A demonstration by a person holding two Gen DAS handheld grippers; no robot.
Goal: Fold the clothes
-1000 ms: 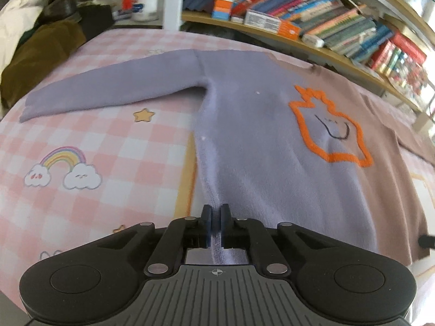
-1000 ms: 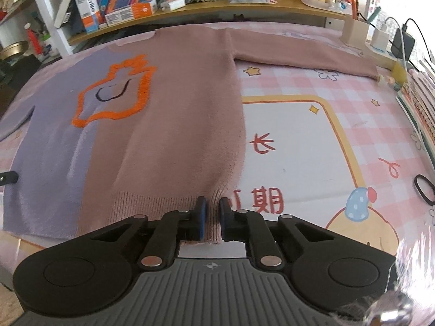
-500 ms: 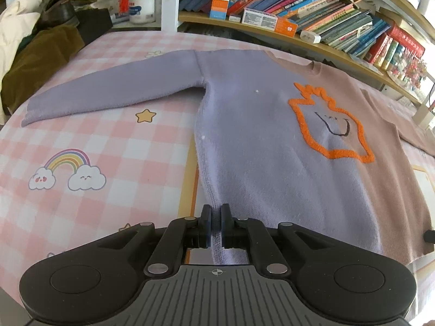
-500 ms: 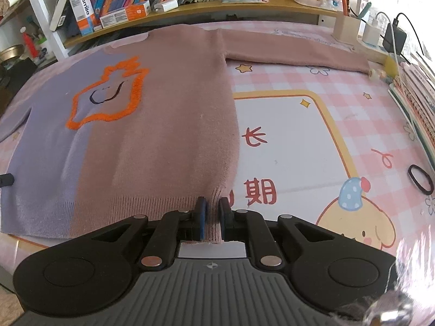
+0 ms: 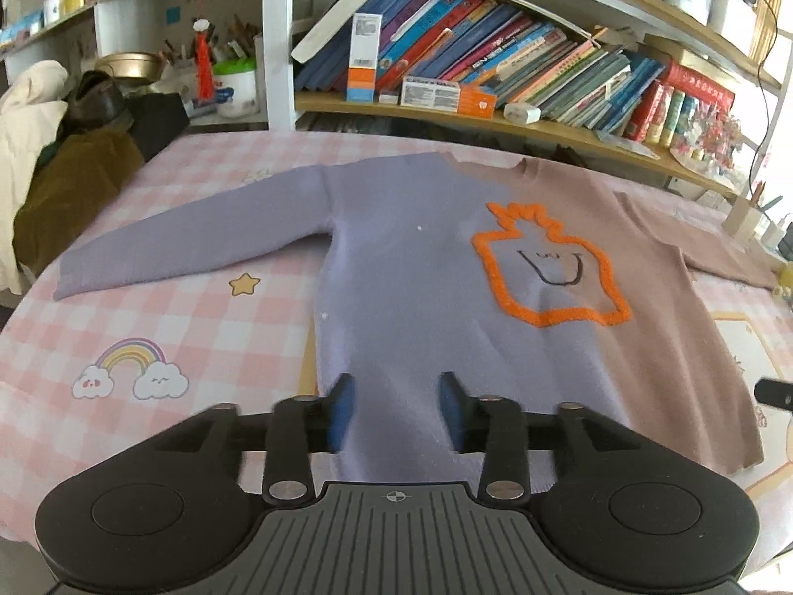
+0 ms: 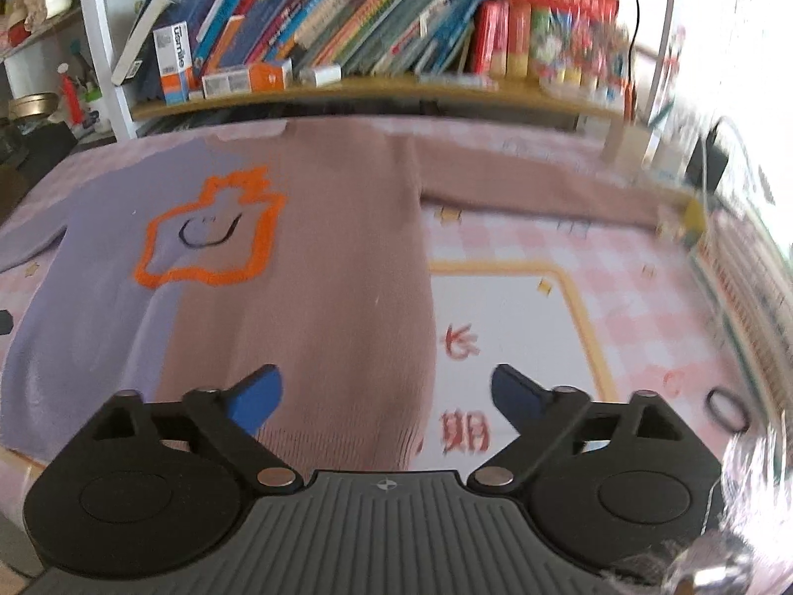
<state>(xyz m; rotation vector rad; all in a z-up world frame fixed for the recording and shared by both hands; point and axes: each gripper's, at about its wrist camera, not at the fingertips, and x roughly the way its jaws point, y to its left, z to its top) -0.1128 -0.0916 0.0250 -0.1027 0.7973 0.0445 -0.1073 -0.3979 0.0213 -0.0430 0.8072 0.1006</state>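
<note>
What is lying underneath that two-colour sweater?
A pink checked table cover with a rainbow and star lies under the sweater. Whatever is printed beneath the sweater is hidden.

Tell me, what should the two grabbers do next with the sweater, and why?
Probably move each gripper out to a sleeve. The sweater lies flat, both sleeves spread wide, nothing folded yet. The left gripper and right gripper hover near the hem, jaws open and empty.

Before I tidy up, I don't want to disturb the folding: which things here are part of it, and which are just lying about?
Part of the job:
sweater
left gripper
right gripper

Just lying about:
books
hair tie
brown cloth
</note>
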